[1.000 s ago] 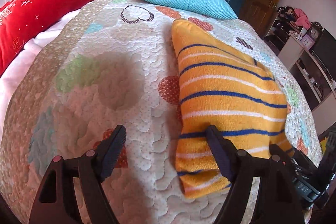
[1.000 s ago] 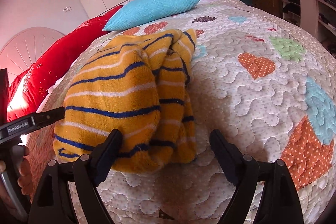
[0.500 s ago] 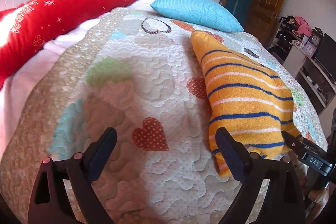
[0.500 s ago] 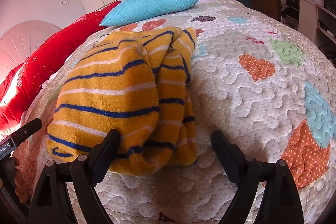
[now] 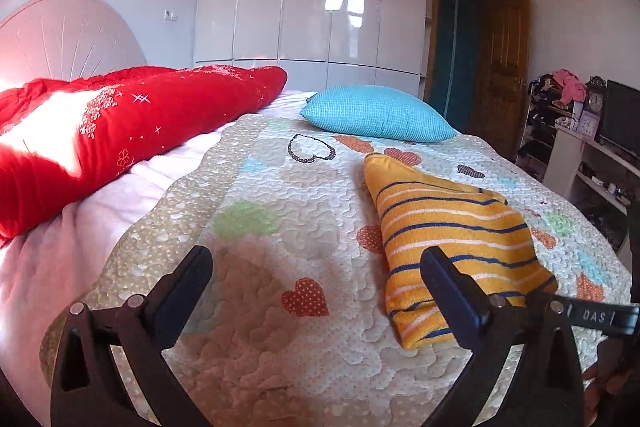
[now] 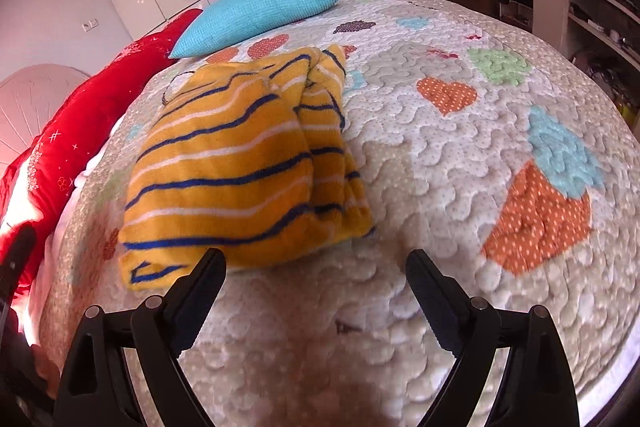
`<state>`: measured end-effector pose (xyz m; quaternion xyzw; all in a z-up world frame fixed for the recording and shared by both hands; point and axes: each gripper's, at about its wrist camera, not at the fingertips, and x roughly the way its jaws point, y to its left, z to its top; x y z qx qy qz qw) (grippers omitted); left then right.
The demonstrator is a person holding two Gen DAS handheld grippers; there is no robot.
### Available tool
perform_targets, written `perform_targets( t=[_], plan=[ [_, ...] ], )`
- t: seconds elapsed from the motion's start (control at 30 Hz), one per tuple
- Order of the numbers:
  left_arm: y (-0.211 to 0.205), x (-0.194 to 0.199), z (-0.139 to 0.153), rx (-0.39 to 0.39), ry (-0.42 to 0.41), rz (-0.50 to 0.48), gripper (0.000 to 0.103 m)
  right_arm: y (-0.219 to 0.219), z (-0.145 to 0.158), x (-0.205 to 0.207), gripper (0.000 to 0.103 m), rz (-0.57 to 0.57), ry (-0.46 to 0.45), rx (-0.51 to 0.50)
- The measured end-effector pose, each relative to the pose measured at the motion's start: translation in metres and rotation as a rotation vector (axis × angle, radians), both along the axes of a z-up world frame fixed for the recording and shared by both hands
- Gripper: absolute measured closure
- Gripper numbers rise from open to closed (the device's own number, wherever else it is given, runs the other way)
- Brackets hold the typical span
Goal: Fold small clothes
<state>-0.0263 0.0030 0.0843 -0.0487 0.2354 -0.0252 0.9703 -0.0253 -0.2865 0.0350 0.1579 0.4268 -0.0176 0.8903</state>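
A folded orange garment with blue and white stripes [image 5: 448, 227] lies on the quilted bedspread [image 5: 288, 195]. It also shows in the right wrist view [image 6: 240, 163], folded into a thick bundle. My left gripper [image 5: 316, 279] is open and empty, above the quilt to the left of the garment's near end. My right gripper [image 6: 316, 275] is open and empty, just in front of the garment's near edge and not touching it. Part of the right gripper [image 5: 600, 315] shows at the lower right of the left wrist view.
A blue pillow [image 5: 376, 115] lies beyond the garment. A red cushion [image 5: 120, 131] lies along the left side by the headboard. White wardrobes and a wooden door [image 5: 500, 75] stand behind. Cluttered shelves [image 5: 580, 147] stand to the right of the bed.
Both grippers have drawn back and up from the garment. The left one has swung left and tilted upward, showing more of the room. The garment stays folded on the quilt.
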Motion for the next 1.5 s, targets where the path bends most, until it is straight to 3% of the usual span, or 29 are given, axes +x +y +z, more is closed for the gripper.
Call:
perform_targets(
  t=[0.1, 0.17, 0.3, 0.4, 0.7, 0.87, 1.5],
  plan=[
    [0.009, -0.001, -0.001, -0.118, 0.070, -0.030, 0.000, 0.008, 0.010, -0.023, 0.009, 0.004, 0.002, -0.109],
    [0.012, -0.001, -0.005, -0.153, 0.128, -0.038, 0.000, 0.007, 0.016, -0.032, 0.009, -0.002, 0.003, -0.168],
    [0.011, -0.004, -0.018, -0.132, 0.191, 0.003, 0.000, 0.000, 0.022, -0.038, 0.009, -0.018, 0.024, -0.183],
    [0.003, 0.001, -0.028, -0.068, 0.239, 0.014, 0.000, 0.001, 0.021, -0.037, 0.009, -0.026, 0.031, -0.187],
    [-0.002, 0.003, -0.037, -0.085, 0.267, -0.039, 0.000, 0.031, 0.011, -0.029, 0.009, 0.036, 0.077, -0.315],
    [-0.003, 0.007, -0.043, -0.116, 0.309, -0.064, 0.000, 0.040, 0.010, -0.029, 0.009, 0.054, 0.079, -0.345],
    [-0.006, 0.006, -0.047, -0.153, 0.327, -0.105, 0.000, 0.049, 0.009, -0.026, 0.009, 0.065, 0.078, -0.408]
  ],
)
